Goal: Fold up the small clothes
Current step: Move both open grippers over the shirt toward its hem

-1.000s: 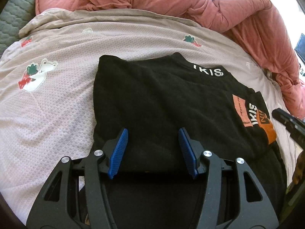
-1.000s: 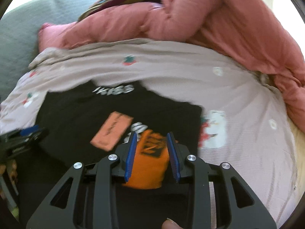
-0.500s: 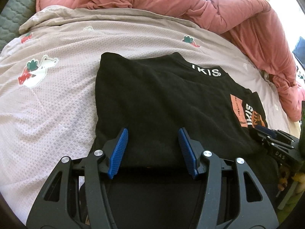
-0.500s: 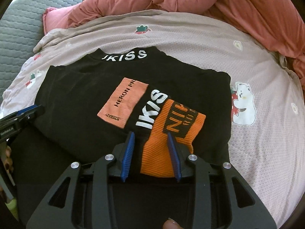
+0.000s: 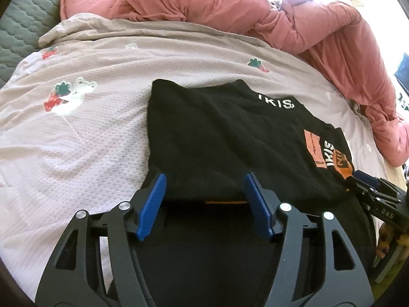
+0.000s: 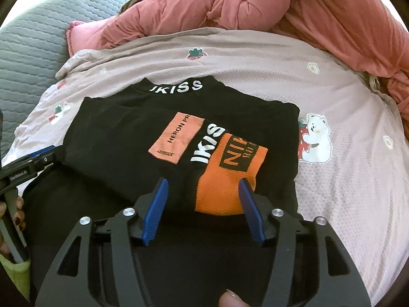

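Observation:
A black garment [image 5: 217, 138] with white "IKISS" lettering and orange patches lies folded on the bed; it also shows in the right wrist view [image 6: 133, 143]. My left gripper [image 5: 204, 179] is open, its blue fingers spread over the garment's near left edge. My right gripper [image 6: 203, 184] is open, its fingers either side of the orange cuff [image 6: 227, 176] at the garment's near right edge. Each gripper shows in the other's view: the right one [image 5: 368, 186] and the left one [image 6: 38, 156].
The garment rests on a pale pink blanket [image 5: 76, 133] printed with bears and strawberries. A bunched salmon duvet [image 5: 255, 12] lies along the far and right sides. A grey quilted surface [image 6: 28, 48] is at the far left.
The right gripper has opened wider around the orange cuff and drawn back slightly. The left gripper has barely moved.

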A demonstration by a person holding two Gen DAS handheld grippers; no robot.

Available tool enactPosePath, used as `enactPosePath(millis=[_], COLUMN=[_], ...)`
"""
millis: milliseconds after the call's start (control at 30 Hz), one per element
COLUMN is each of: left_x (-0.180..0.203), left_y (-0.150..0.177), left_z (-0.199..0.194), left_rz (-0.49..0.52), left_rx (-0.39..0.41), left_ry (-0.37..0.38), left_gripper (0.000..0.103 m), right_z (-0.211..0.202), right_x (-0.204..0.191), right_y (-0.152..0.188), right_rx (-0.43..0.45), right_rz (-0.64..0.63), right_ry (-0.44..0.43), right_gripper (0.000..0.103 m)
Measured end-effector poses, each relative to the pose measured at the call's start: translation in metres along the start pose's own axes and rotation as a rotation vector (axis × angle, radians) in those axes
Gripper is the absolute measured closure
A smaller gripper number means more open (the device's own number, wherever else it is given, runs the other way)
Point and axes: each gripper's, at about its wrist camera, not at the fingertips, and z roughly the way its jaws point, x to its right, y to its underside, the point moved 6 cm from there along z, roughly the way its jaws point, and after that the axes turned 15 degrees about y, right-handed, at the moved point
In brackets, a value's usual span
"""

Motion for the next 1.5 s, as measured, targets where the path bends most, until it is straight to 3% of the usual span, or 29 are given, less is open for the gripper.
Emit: enactPosePath(millis=[200,300,400,533,600,800,1500], left_x=[0.0,0.002,0.003,0.006,0.008,0.013,0.002], left_y=[-0.001,-0.002,-0.003,-0.006,-0.007,-0.007,0.002], left_z=[-0.016,-0.024,-0.032,-0.044,-0.05,-0.069,-0.119], left_rz=[-0.007,-0.003,-0.002,0.007,0.013,0.031,-0.006], left_rx=[0.028,0.045,0.064,0.088,0.096,0.121,0.174], left_ry=[-0.009,-0.014,-0.028,-0.039,-0.041,-0.051,-0.061], left_gripper=[0.037,0.03,0.015,0.011,0.01,0.01,0.01], right_z=[-0.012,-0.018,-0.023,-0.031,-0.035,-0.048,-0.086], right_x=[0.006,0.01,0.013,0.015,0.016,0.018,0.022], right_y=[0.001,0.0,0.0,0.0,0.0,-0.001,-0.002], right_rx=[0.017,0.025,0.032,0.043,0.049,0.068,0.134], right_rz=[0.021,0.03,0.032,0.034,0.036,0.042,0.041], right_ry=[-0.009,-0.014,-0.017,-0.019,-0.022,-0.026,-0.043], right_gripper=[0.028,0.027,0.027,0.026,0.019,0.015,0.015])
